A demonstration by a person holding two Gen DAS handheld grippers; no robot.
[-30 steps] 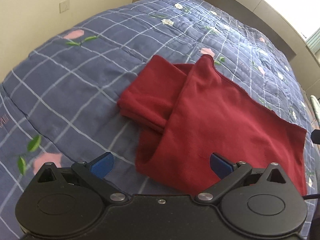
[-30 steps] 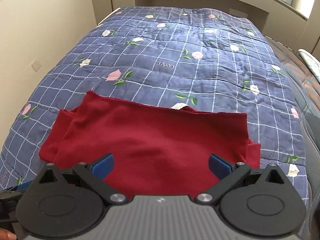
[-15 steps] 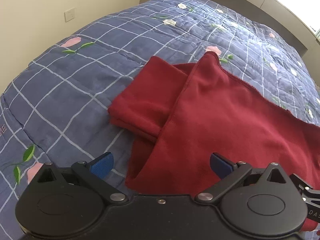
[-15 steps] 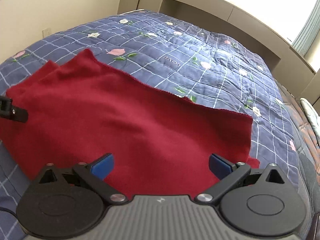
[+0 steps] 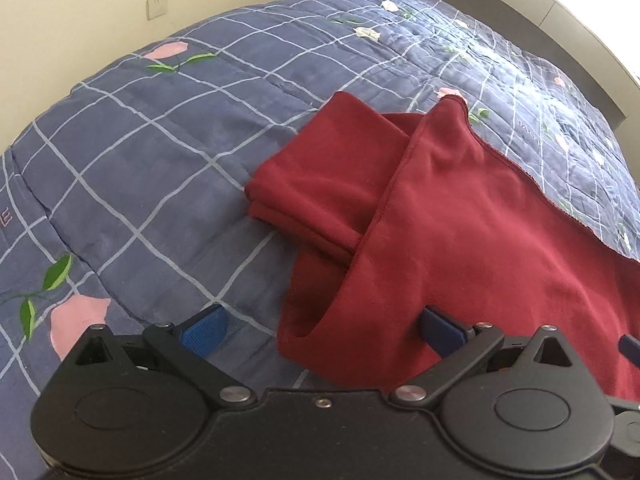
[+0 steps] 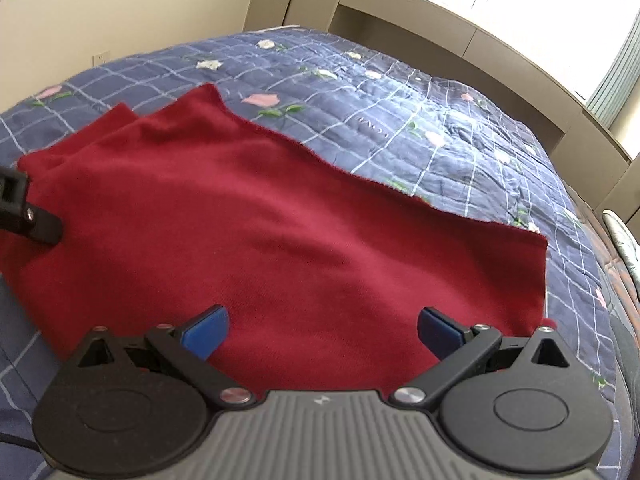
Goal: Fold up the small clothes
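A dark red garment (image 5: 460, 232) lies spread on the bed, its body folded over, with a folded sleeve (image 5: 316, 176) sticking out to the left. My left gripper (image 5: 320, 330) is open, low over the garment's near left corner, with nothing between its blue pads. In the right wrist view the same red garment (image 6: 280, 224) fills the middle. My right gripper (image 6: 322, 330) is open just above the garment's near edge and holds nothing. Part of the left gripper's finger (image 6: 36, 224) shows at the left edge, resting over the cloth.
The garment lies on a navy checked quilt with flower prints (image 5: 160, 152) that covers the whole bed. A beige wall with a socket (image 5: 157, 8) runs on the left. A beige headboard ledge (image 6: 440, 32) and a bright window stand beyond the bed.
Both grippers stayed open. The left one drew nearer to the garment's left corner. The right one swung right and down, close over the near edge.
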